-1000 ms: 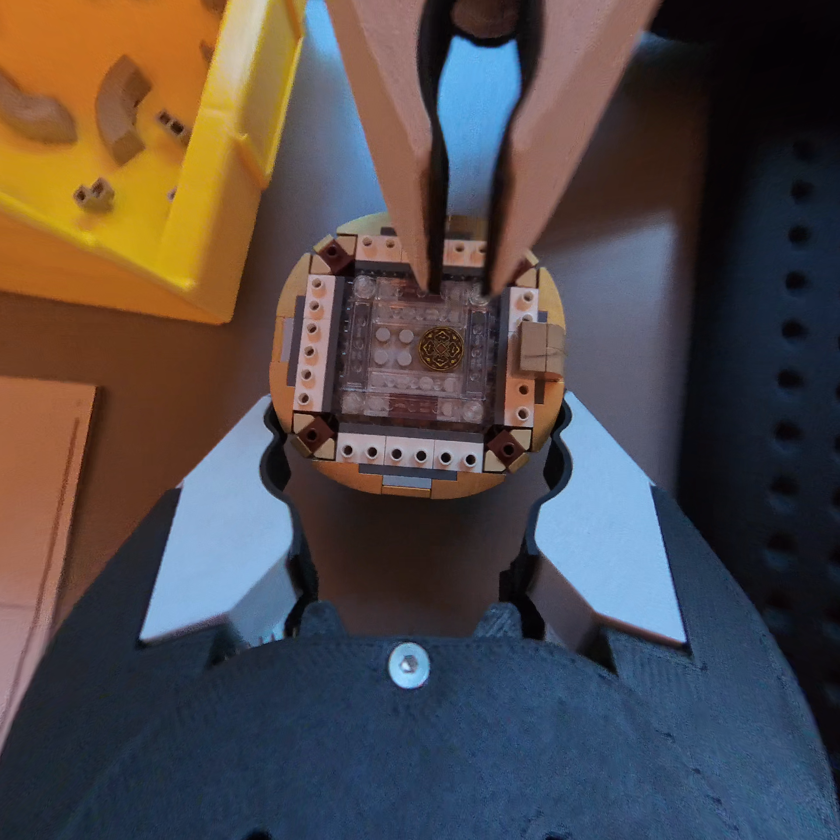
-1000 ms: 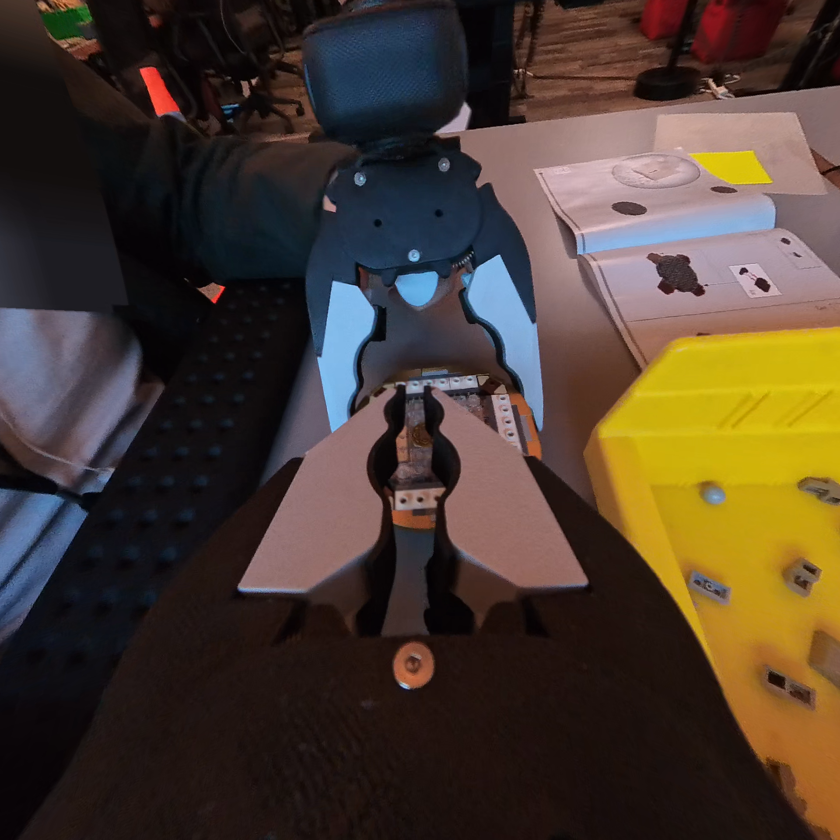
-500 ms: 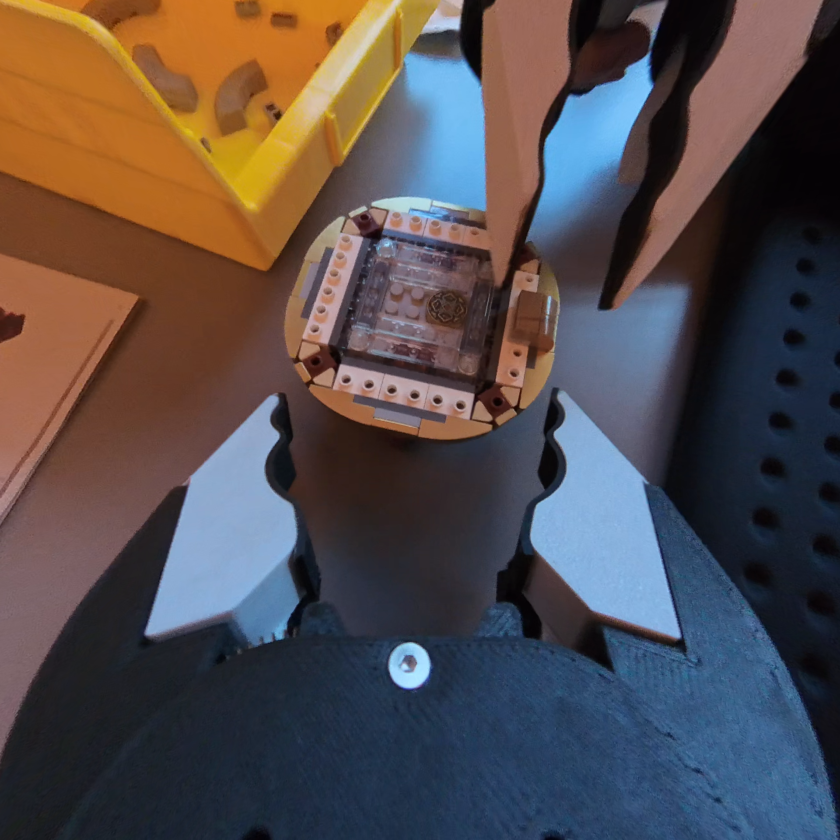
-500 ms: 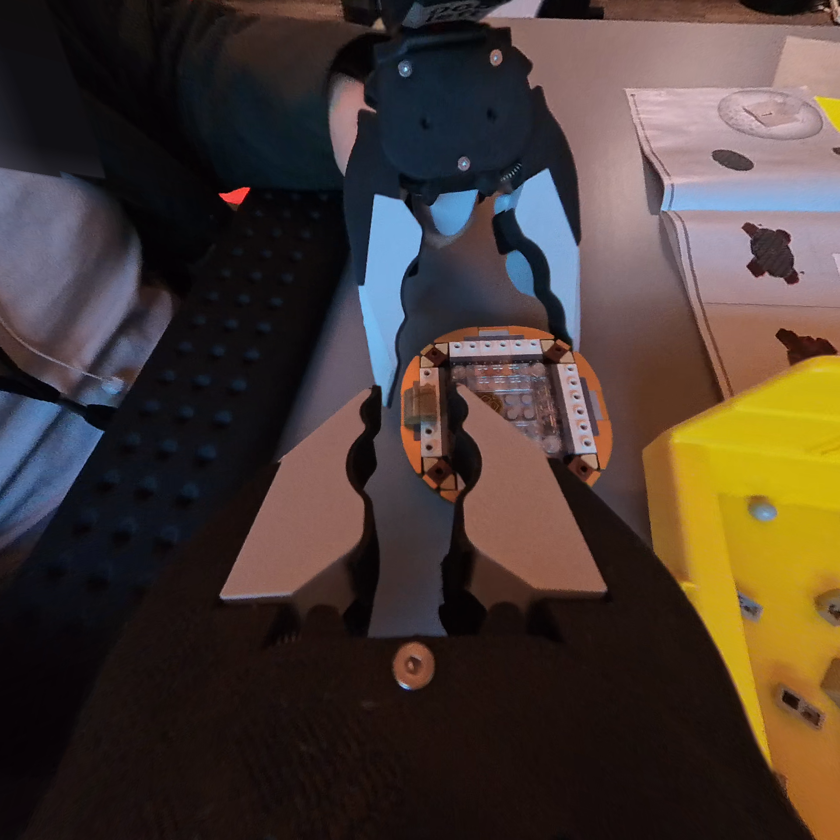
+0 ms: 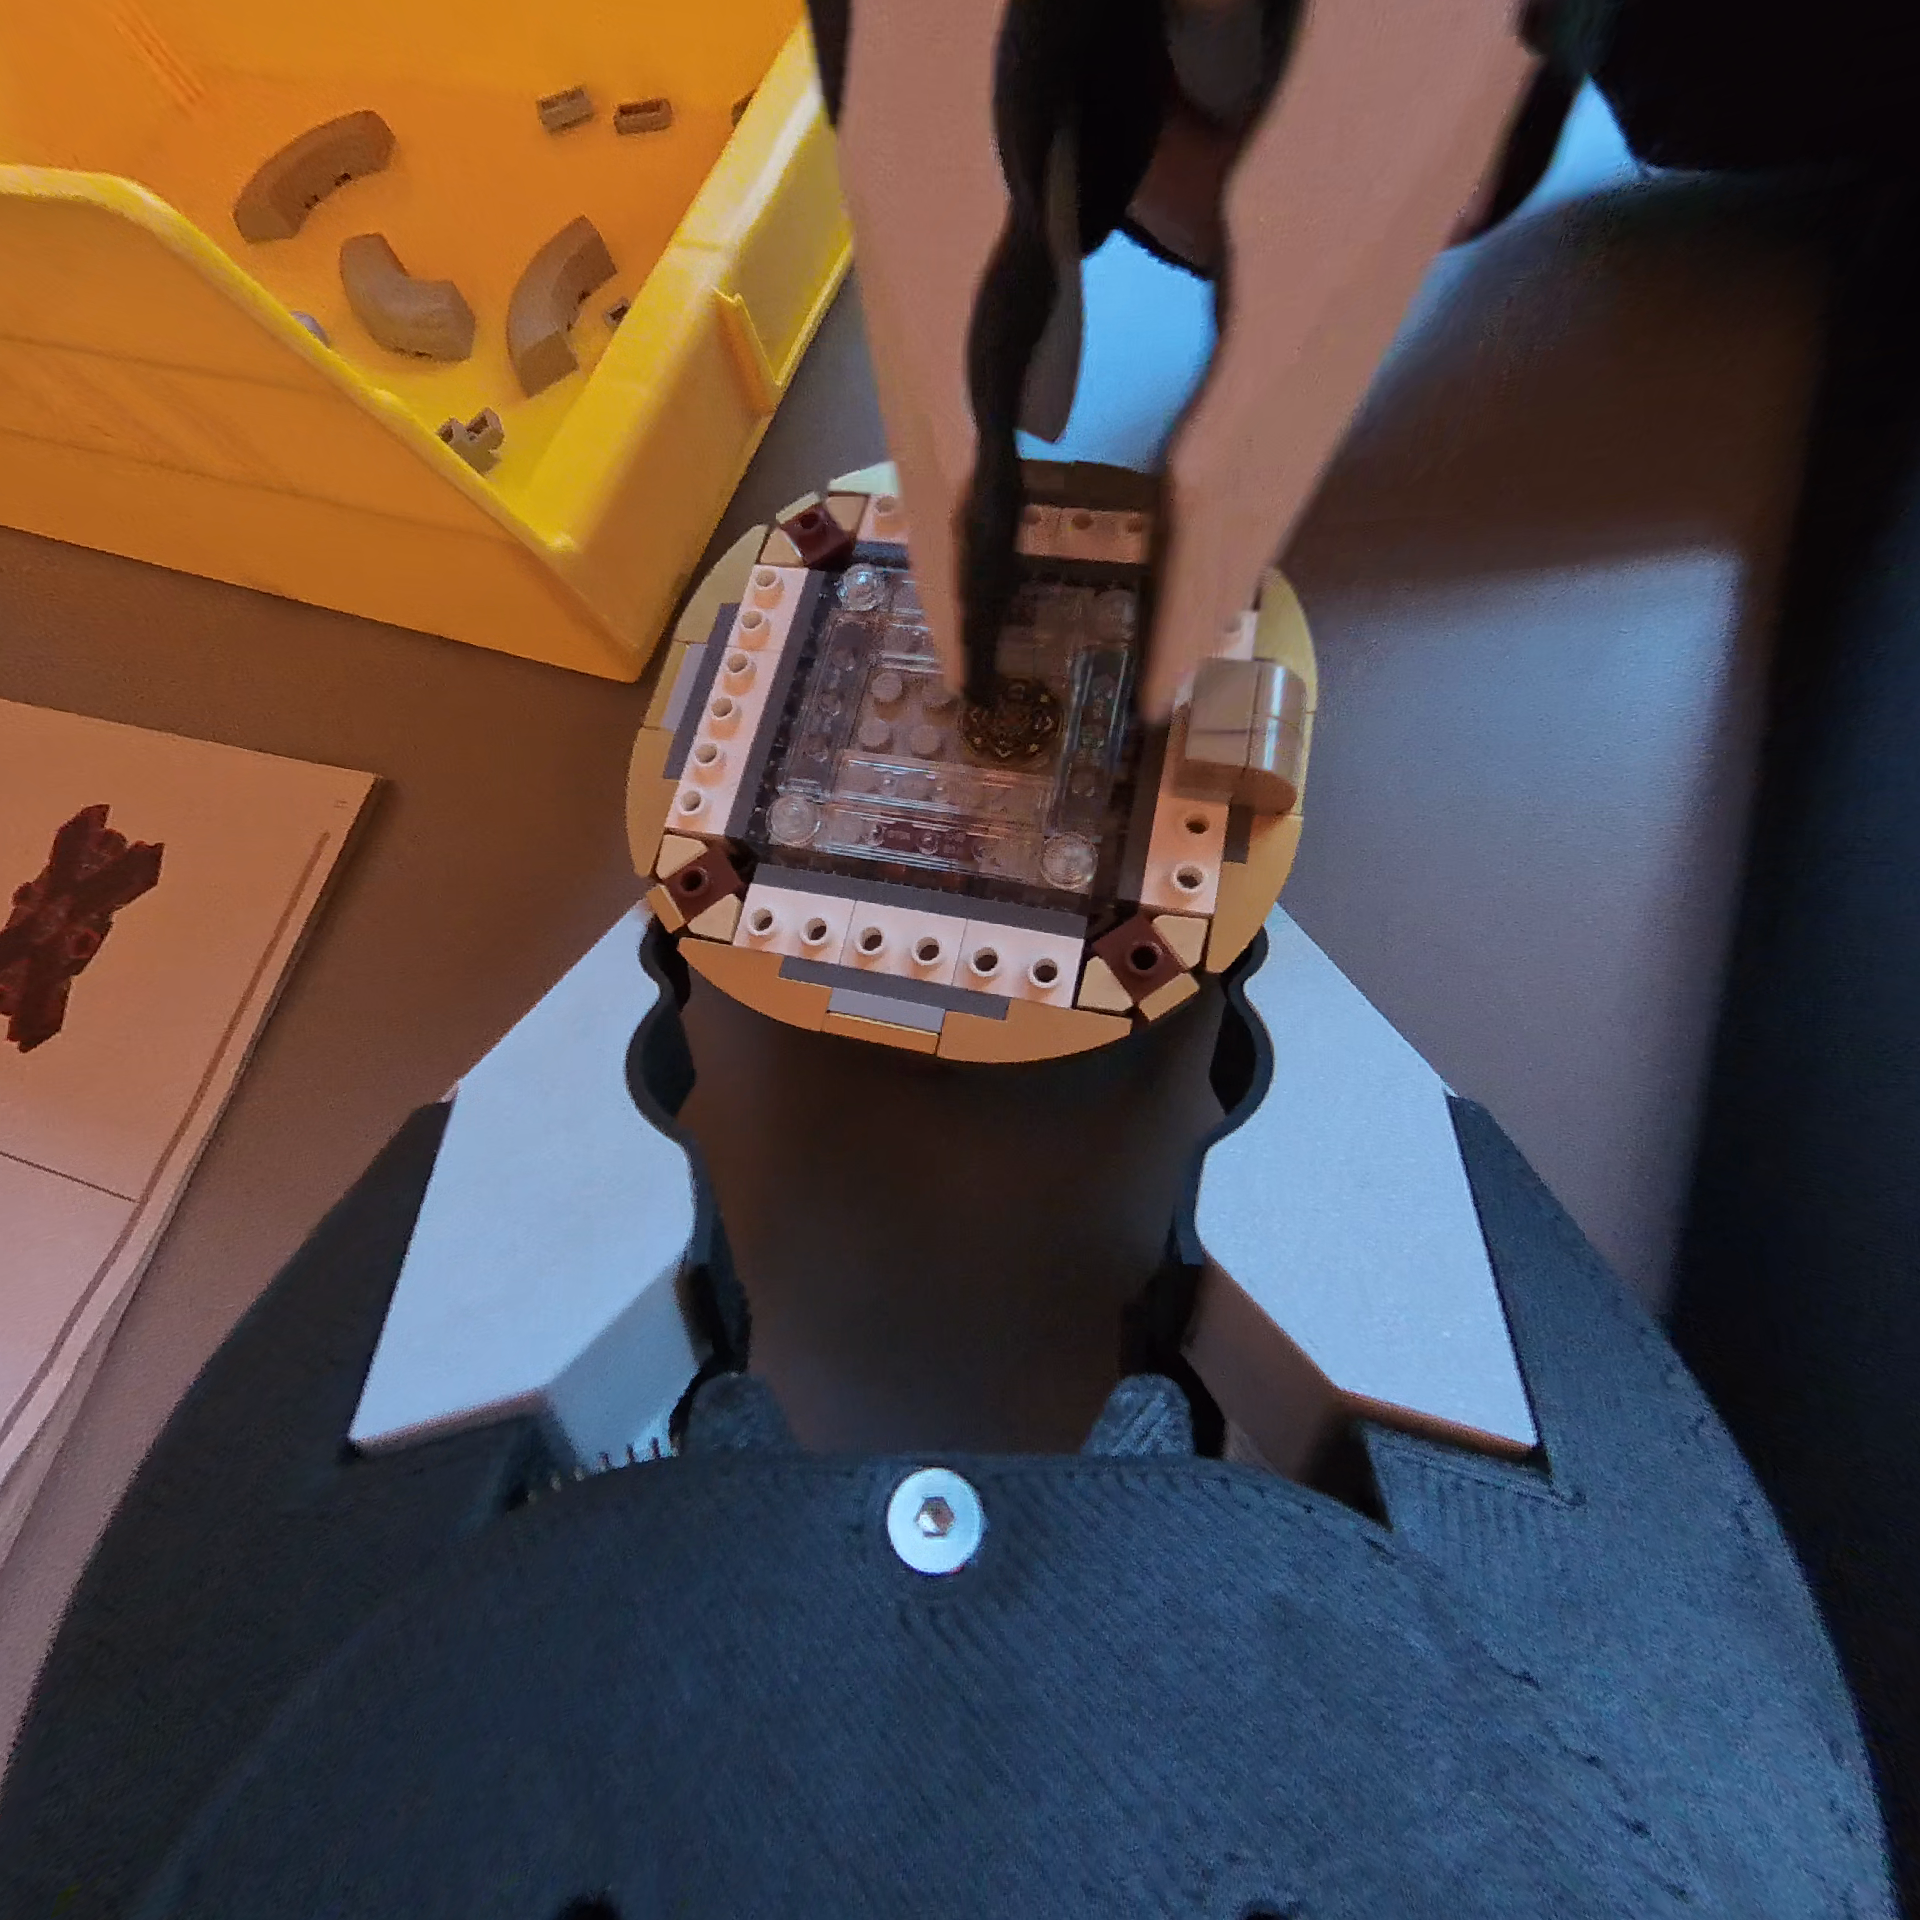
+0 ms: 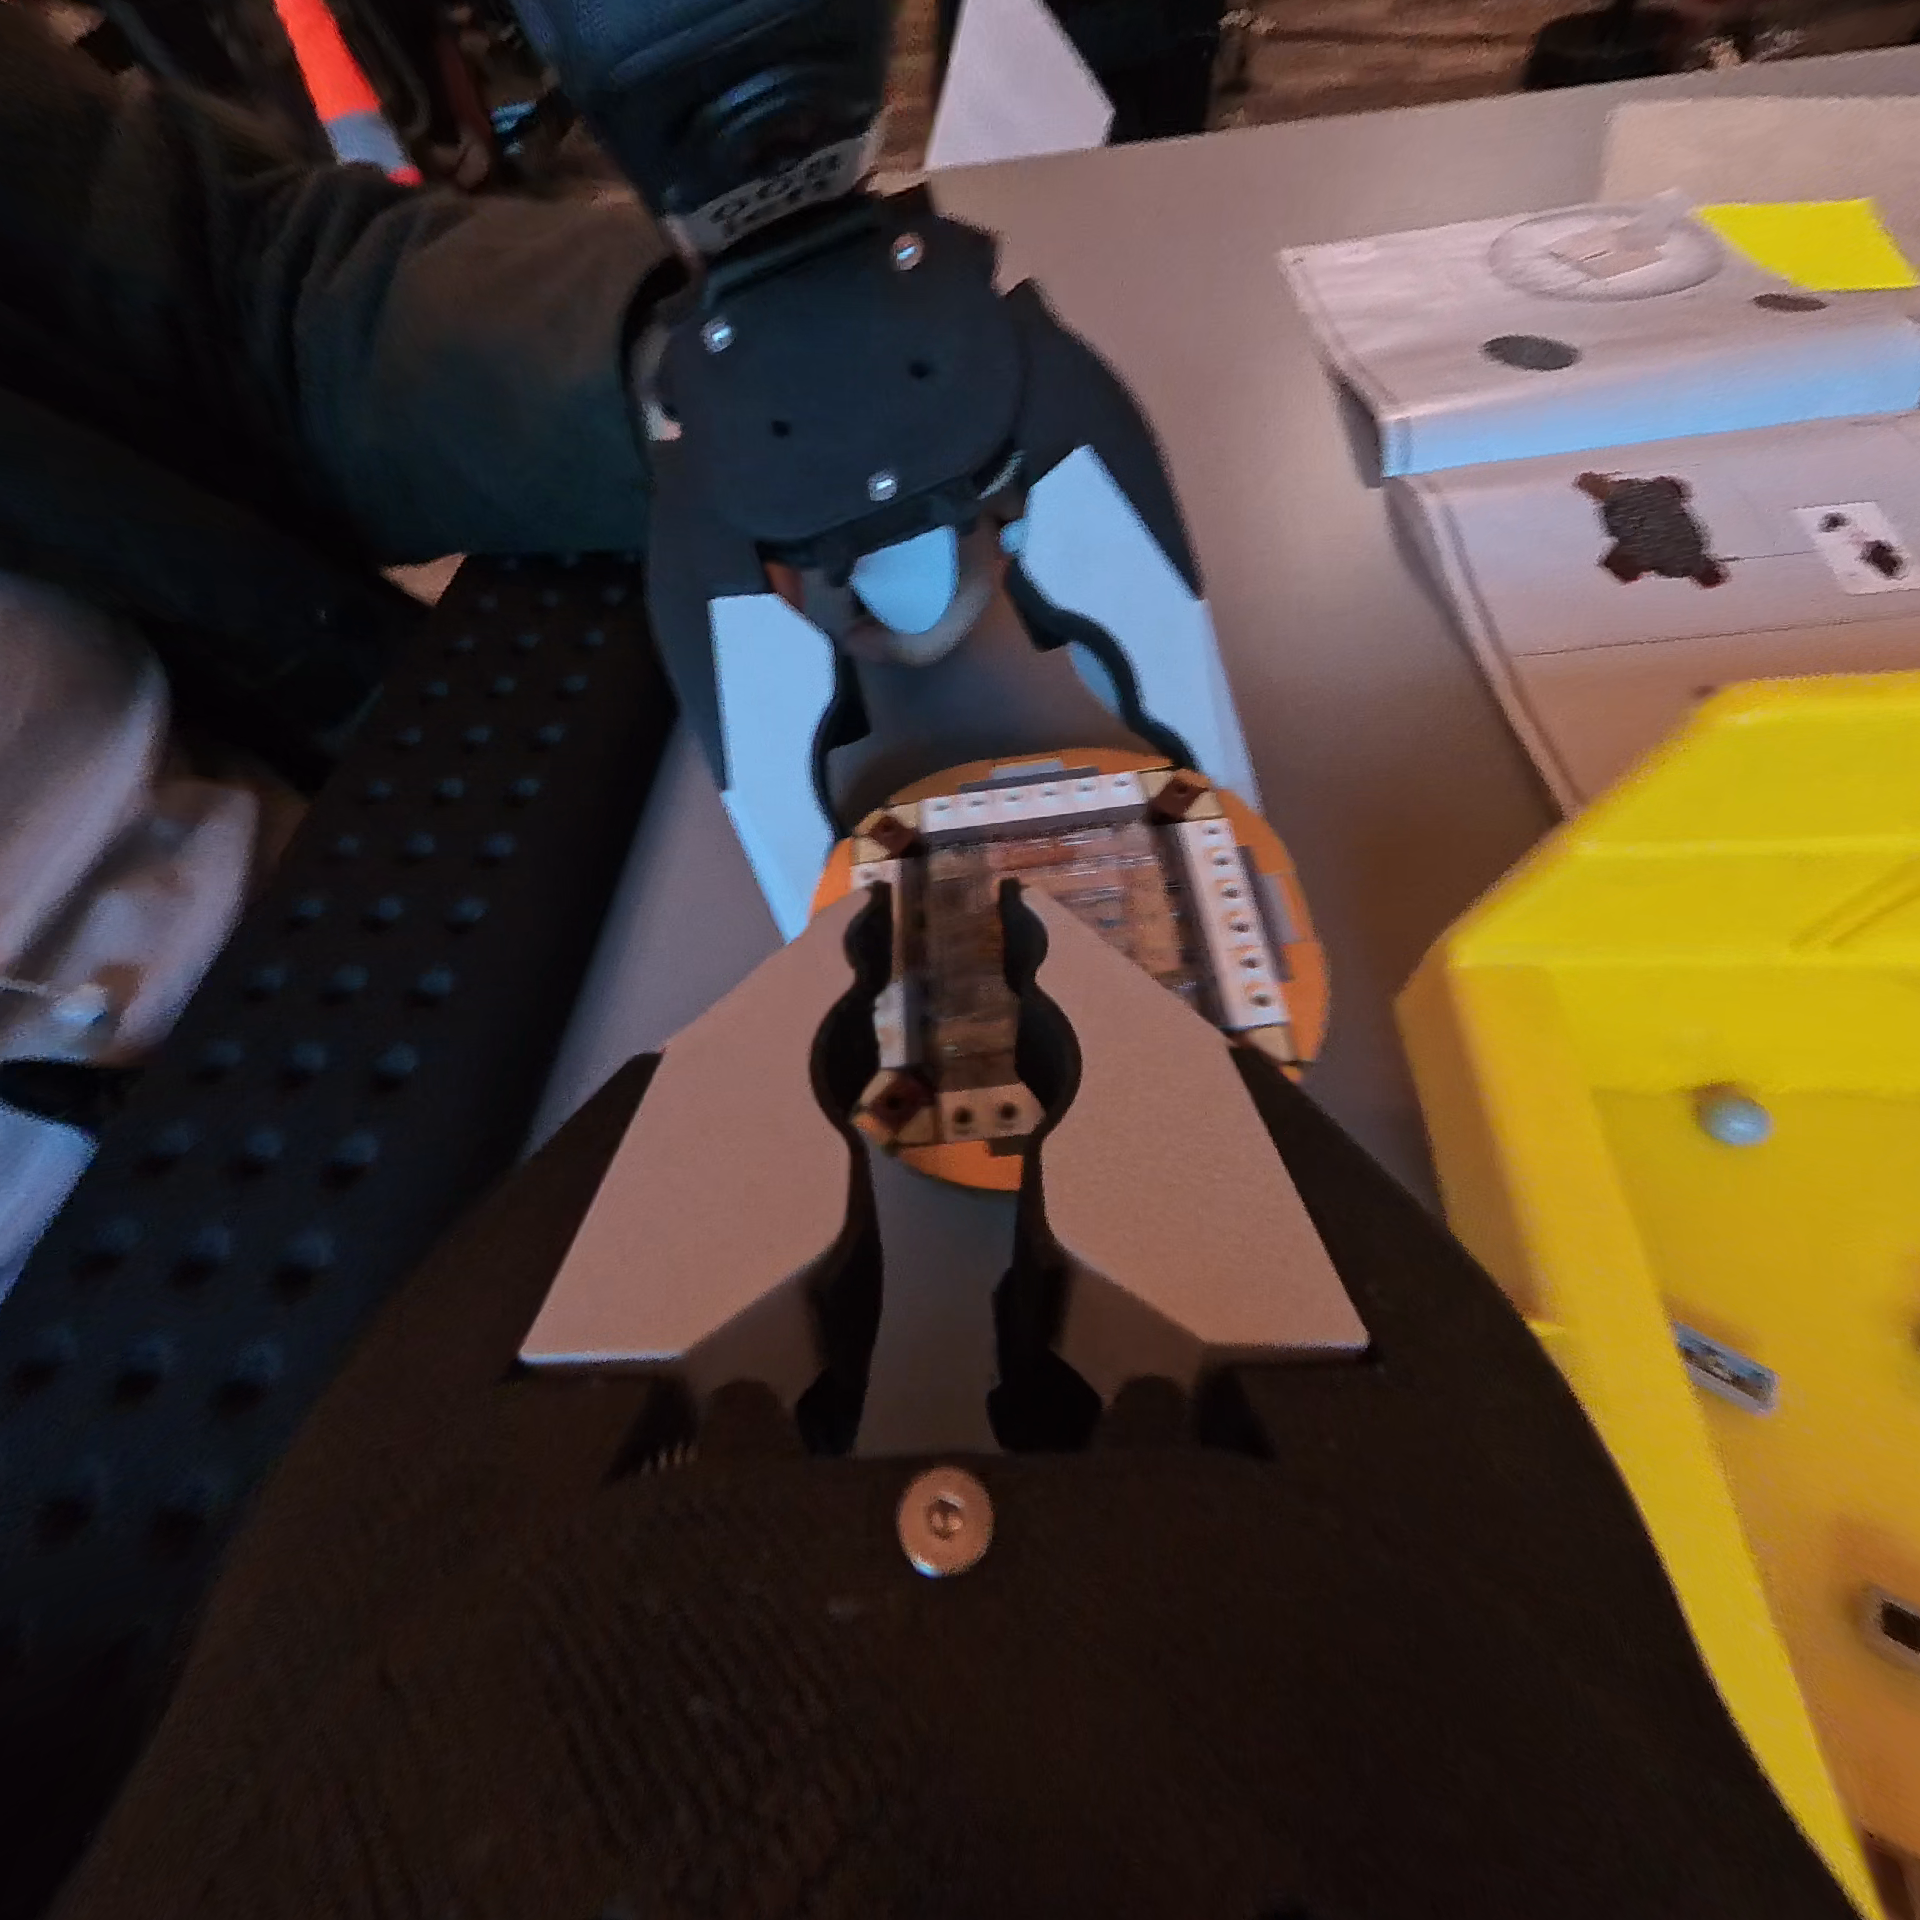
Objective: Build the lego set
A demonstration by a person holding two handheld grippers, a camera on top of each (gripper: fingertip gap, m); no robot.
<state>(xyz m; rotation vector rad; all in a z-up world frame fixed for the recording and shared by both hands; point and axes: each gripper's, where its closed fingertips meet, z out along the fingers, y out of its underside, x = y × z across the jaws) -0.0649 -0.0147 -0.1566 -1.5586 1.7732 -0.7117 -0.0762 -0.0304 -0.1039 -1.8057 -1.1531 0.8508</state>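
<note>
The round tan lego model (image 5: 904, 883) sits on the grey table, with white studded bars around a clear centre and a dark printed round tile (image 5: 1013, 719). A tan block (image 5: 1242, 738) sits on its right edge. My left gripper (image 5: 951, 982) is open and empty, its tips flanking the model's near edge. My right gripper (image 5: 1065, 698) reaches down from above, partly open, its tips over the clear centre on either side of the printed tile. I cannot tell if they touch it. In the right wrist view my right gripper (image 6: 945, 899) hovers over the model (image 6: 1226, 914), facing the left gripper (image 6: 1003, 831).
A yellow bin (image 5: 582, 447) with several loose tan pieces (image 5: 405, 301) stands just left of the model; it also shows in the right wrist view (image 6: 1662, 935). An open instruction booklet (image 5: 156, 914) lies nearby. A black perforated mat (image 6: 312, 935) borders the table. A person's dark sleeve (image 6: 364, 364) holds the left gripper. The tips of one gripper are about 5 cm away from the tips of the other.
The right gripper opened, swung off to the model's right side, then came back down over the clear centre. The left gripper moved closer, its tips now at the model's near edge.
</note>
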